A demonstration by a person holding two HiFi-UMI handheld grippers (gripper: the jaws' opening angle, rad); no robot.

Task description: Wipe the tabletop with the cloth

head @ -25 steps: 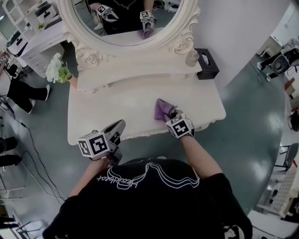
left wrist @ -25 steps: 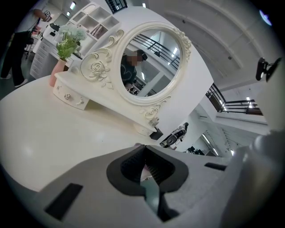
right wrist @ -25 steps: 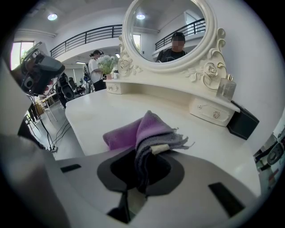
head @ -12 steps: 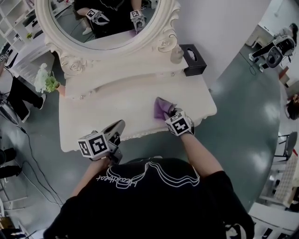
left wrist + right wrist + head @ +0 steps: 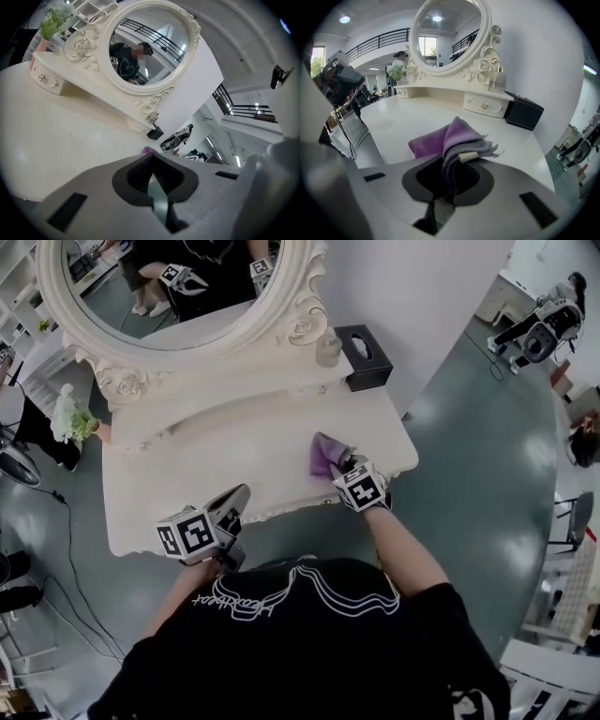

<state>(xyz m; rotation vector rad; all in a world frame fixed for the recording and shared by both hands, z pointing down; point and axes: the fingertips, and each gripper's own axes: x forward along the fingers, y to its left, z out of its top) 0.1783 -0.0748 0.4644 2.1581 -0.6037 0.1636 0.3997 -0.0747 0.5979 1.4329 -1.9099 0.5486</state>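
the right gripper (image 5: 345,468) is clamped tight on a bunched purple cloth (image 5: 324,455), which spills ahead of its jaws onto the white tabletop (image 5: 206,460). the left gripper (image 5: 234,500), jaws pressed together on nothing, hovers over the tabletop's near edge, well apart from the cloth.

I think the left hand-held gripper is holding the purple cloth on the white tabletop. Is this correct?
Not quite. It is the right hand-held gripper that holds the purple cloth on the white tabletop; the right gripper view shows the cloth pinched between its jaws. The left hand-held gripper has its jaws together with nothing between them.
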